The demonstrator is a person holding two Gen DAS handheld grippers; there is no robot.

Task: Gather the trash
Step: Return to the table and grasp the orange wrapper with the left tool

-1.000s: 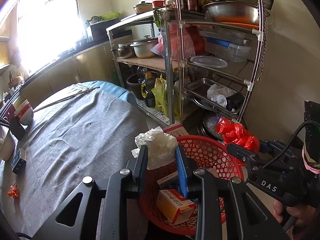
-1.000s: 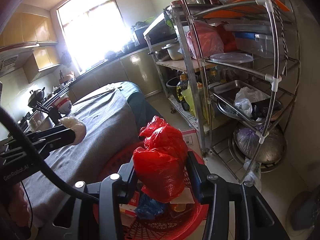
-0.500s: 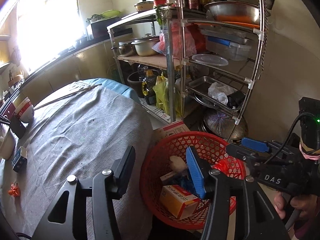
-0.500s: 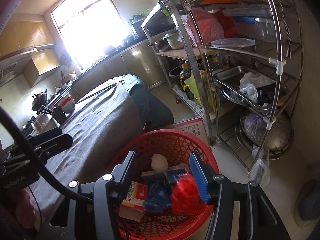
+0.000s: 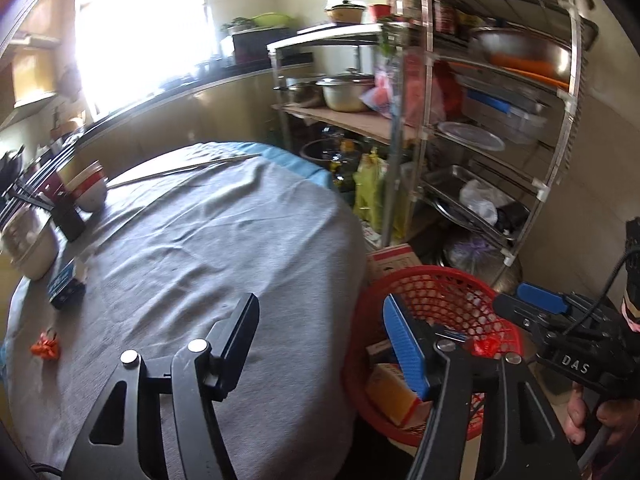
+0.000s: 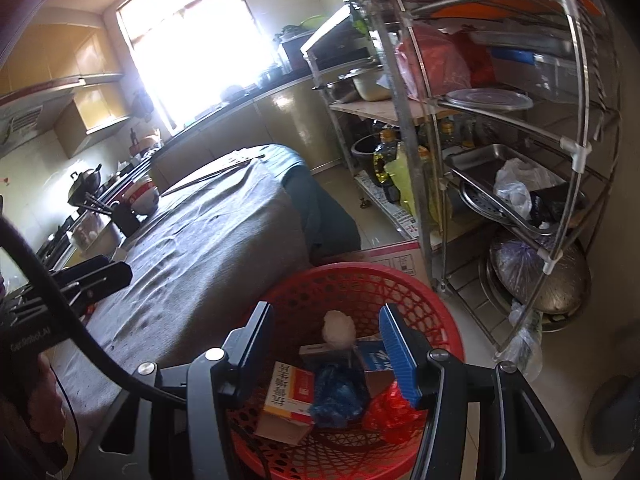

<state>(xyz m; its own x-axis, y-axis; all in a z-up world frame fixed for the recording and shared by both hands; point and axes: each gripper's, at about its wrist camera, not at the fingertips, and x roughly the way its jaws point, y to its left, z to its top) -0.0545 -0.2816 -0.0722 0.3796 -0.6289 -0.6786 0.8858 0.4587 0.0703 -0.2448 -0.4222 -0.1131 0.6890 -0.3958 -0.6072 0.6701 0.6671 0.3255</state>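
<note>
"DAS" in white caps on body of right gripper (image 5: pixel 536 300), seen fr. left wrist cam. "GenRobot.AI" on left gripper (image 6: pixel 92 276) body, faint. Orange-white box (image 6: pixel 289 400) in red basket (image 6: pixel 400 276): red characters, illegible. Carton (image 6: pixel 404 258) print too small.

A grey cloth (image 5: pixel 224 248) covers the table, with stacked bowls (image 5: pixel 90 190) near its far edge. A metal rack (image 6: pixel 500 128) beside it holds a lidded pot (image 5: pixel 346 92) and trays.

Both grippers released trash into the red basket (image 6: pixel 404 280); left gripper (image 5: pixel 320 340) jaws opening.
</note>
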